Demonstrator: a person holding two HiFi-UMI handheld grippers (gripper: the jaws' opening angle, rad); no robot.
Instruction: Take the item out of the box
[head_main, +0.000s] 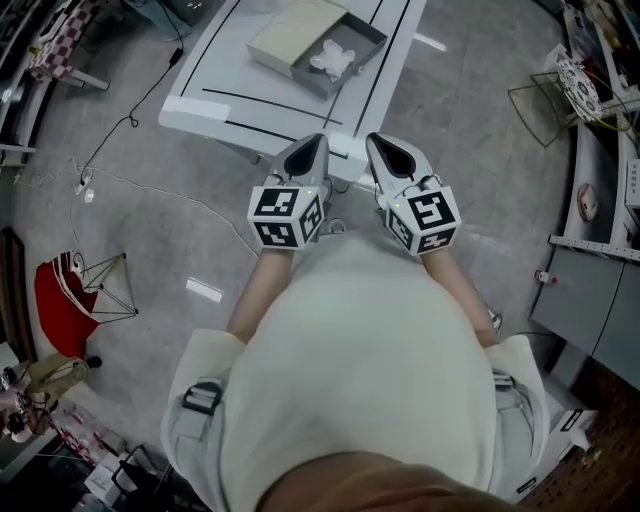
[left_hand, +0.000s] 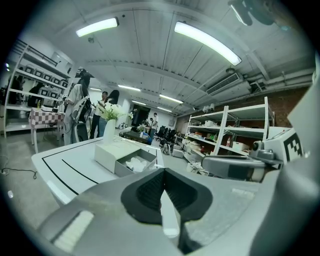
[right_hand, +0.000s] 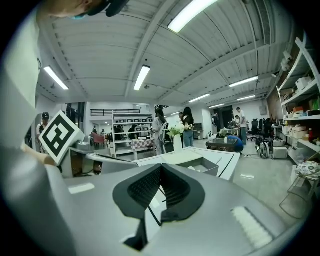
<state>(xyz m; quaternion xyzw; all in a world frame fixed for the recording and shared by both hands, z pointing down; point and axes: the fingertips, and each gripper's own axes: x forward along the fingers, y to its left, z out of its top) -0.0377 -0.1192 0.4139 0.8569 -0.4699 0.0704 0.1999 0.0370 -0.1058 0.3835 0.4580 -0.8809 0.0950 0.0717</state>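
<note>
One white table (head_main: 225, 108) fills the top of the head view, and thin black lines are drawn on its surface. On the far part of it lies the box (head_main: 295, 35). It is a beige sleeve with a grey tray pulled halfway out toward the right. Nearer to the person, the left gripper (head_main: 316, 143) and the right gripper (head_main: 380, 142) are held side by side close to the body, with their tips over the near edge of the table. Each gripper carries a cube, the left cube (head_main: 285, 217) and the right cube (head_main: 423, 221). The only print on these is black-and-white square patterns, which do not read as words. The item (head_main: 333, 58) is small, white and crumpled, and it rests inside the open tray. It lies ahead of both grippers and well apart from them, with bare table between. In the left gripper view the box (left_hand: 117, 155) and the item (left_hand: 135, 163) stand beyond the left gripper (left_hand: 163, 172) and a little to its left. This gripper's dark pads meet at the tips with nothing between them. In the right gripper view the box (right_hand: 192, 162) is ahead of the right gripper (right_hand: 160, 167) and slightly to its right. The jaws here are also closed together and hold nothing.
</note>
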